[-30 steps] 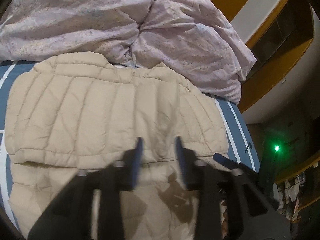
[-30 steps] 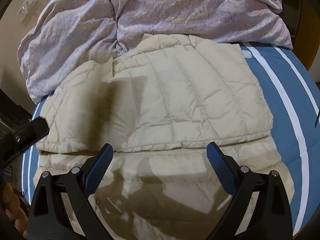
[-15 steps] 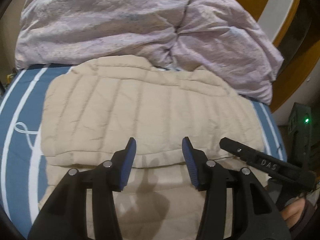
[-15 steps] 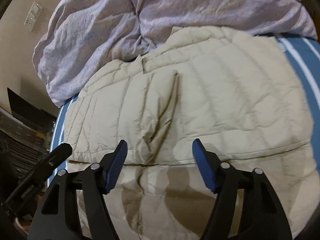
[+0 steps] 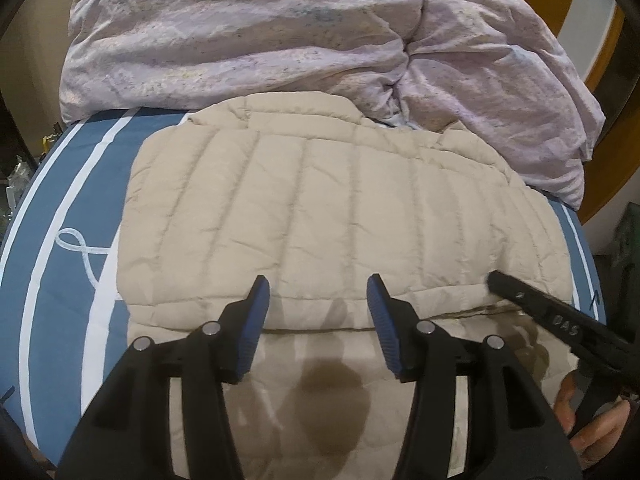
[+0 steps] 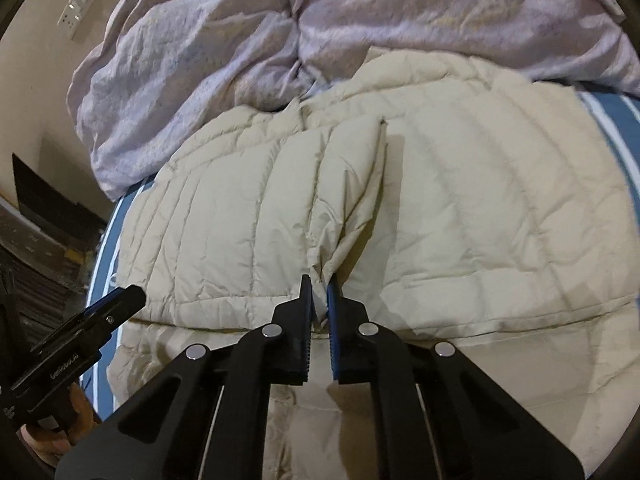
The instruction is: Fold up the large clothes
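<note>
One beige puffer jacket (image 5: 344, 216) spread flat on blue striped bed sheet (image 5: 60, 280), collar end touching the crumpled lilac duvet (image 5: 280, 28) behind; folded upper layer ending in a horizontal hem edge, lower layer nearer the cameras. Right gripper (image 6: 319, 284) now pinched tight on a ridge of jacket fabric at that hem edge; jaws just closing from wide apart, cloth bunched between blue pads, crease running up from the pinch. Means grasp secured on the right side, ready for lifting or carrying that layer over. Left gripper (image 5: 318, 292) about half open, jaws just widening slightly, hovering over the hem edge, nothing between pads, no contact visible. Judged: left grasp still missing before a two-handed fold.

Versus a second ago: right jaws wide and empty then, fabric flat below; now closed, with fabric puckered. Right view shifted toward the jacket's left half, wall switch plate (image 6: 78, 6) now in view. Left view shifted too, more sheet showing at left, right gripper's black body (image 5: 560, 320) now entering from lower right with a hand (image 5: 588, 420) beneath.
</note>
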The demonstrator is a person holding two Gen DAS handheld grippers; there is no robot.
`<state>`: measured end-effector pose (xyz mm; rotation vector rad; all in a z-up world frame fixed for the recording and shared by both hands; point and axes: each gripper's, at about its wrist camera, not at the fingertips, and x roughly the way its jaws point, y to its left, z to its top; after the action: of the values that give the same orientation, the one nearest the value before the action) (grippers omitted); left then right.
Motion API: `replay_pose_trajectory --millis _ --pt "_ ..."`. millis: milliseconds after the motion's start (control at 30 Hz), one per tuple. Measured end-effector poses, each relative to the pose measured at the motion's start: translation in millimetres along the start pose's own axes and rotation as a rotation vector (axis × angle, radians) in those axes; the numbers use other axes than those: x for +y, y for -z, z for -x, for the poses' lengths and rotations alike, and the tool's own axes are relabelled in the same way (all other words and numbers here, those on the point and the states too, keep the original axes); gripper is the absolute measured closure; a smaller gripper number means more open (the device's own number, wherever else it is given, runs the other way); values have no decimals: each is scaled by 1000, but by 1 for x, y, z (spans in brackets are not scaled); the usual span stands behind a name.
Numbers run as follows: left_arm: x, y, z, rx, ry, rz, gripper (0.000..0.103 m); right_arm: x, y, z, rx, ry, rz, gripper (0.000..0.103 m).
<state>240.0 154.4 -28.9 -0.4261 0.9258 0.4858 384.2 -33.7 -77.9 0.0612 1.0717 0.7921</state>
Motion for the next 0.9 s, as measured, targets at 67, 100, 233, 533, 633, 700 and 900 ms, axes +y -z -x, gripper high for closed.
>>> replay_pose_trajectory --millis 67,100,233,533,633,700,900 --pt "2 0 -1 -1 -10 2 52 -4 -1 3 -17 20 -6 96" --pt "3 0 -2 -2 -16 3 52 -7 0 5 -25 36 -7 96" --pt "9 1 -7 2 -45 10 52 -13 3 5 -31 97 3 96" --pt "27 7 -25 43 -96 43 52 -21 9 -7 0 152 5 96" --pt "35 9 -34 64 -106 62 51 -21 9 -11 9 156 7 96" --pt "38 10 -39 73 -105 71 50 -21 10 -15 15 159 10 96" --pt "39 11 -43 78 -106 70 50 -23 7 -19 40 155 11 92"
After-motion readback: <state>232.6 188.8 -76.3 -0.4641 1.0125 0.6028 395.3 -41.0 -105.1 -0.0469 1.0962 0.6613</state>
